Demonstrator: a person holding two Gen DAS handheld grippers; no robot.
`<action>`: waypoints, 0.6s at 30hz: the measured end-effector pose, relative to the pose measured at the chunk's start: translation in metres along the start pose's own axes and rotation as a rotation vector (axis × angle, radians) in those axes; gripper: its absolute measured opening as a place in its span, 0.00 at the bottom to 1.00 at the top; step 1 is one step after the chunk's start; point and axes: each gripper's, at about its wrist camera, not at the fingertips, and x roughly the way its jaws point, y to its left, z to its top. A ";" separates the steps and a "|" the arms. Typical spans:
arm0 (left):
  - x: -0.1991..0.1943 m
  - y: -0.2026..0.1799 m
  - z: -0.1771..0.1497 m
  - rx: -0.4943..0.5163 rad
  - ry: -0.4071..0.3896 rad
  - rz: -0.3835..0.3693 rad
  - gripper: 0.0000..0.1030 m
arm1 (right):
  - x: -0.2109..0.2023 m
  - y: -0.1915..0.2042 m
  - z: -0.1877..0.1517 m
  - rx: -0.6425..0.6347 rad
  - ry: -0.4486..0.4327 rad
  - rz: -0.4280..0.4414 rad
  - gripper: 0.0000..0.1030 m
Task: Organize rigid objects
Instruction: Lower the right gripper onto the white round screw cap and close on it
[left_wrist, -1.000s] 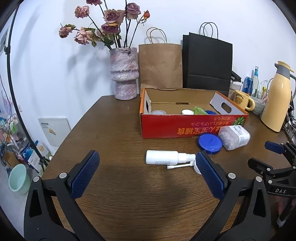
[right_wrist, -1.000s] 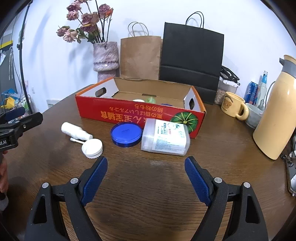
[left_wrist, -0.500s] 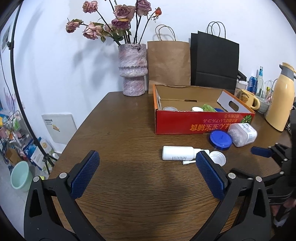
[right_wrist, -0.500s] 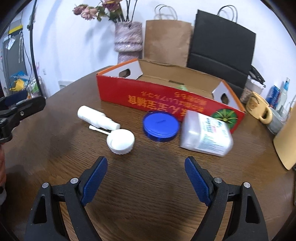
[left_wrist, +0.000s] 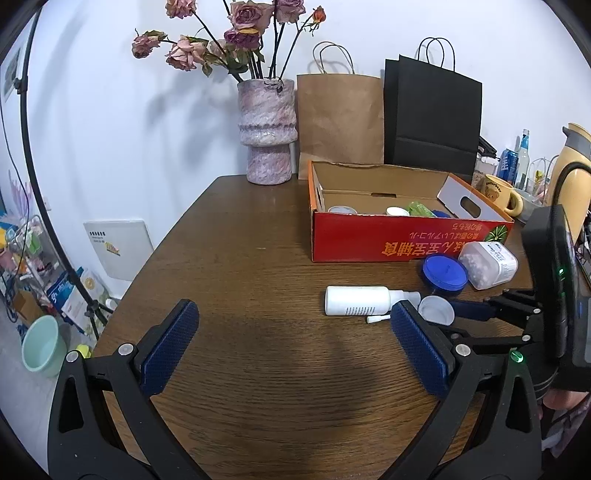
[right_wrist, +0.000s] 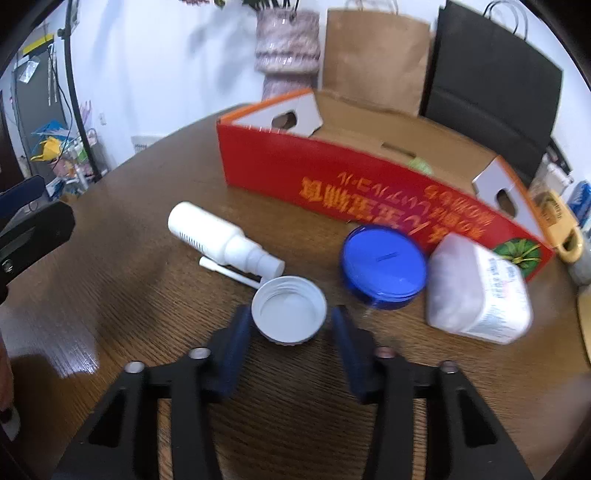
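A white screw cap (right_wrist: 289, 309) lies open side up on the wooden table (right_wrist: 147, 295). My right gripper (right_wrist: 291, 321) is open, its jaws on either side of the cap, not touching it. The cap also shows in the left wrist view (left_wrist: 436, 310). Beside it lie a white spray bottle (right_wrist: 218, 232) with a thin white stick (right_wrist: 229, 272), a blue lid (right_wrist: 384, 266) and a clear tub on its side (right_wrist: 480, 291). Behind them stands a red cardboard box (right_wrist: 369, 188) holding small items. My left gripper (left_wrist: 291, 347) is open and empty over bare table.
A pink vase of dried roses (left_wrist: 266, 133), a brown paper bag (left_wrist: 340, 122) and a black bag (left_wrist: 432, 118) stand behind the box. A yellow mug (left_wrist: 498, 194) and cream thermos (left_wrist: 570, 177) stand at the right. The table's left edge drops to floor clutter.
My right gripper has moved forward and down to the white cap and narrowed its jaws around it. My left gripper has drifted back and left, staying open.
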 end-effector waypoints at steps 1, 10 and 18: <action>0.001 0.000 0.000 0.000 0.002 0.001 1.00 | -0.001 0.000 0.000 0.001 -0.005 0.002 0.43; 0.013 -0.002 -0.002 -0.006 0.039 0.005 1.00 | -0.014 -0.006 -0.003 0.006 -0.063 -0.022 0.43; 0.030 -0.003 -0.003 -0.026 0.099 0.012 1.00 | -0.027 -0.028 0.000 0.053 -0.113 -0.053 0.43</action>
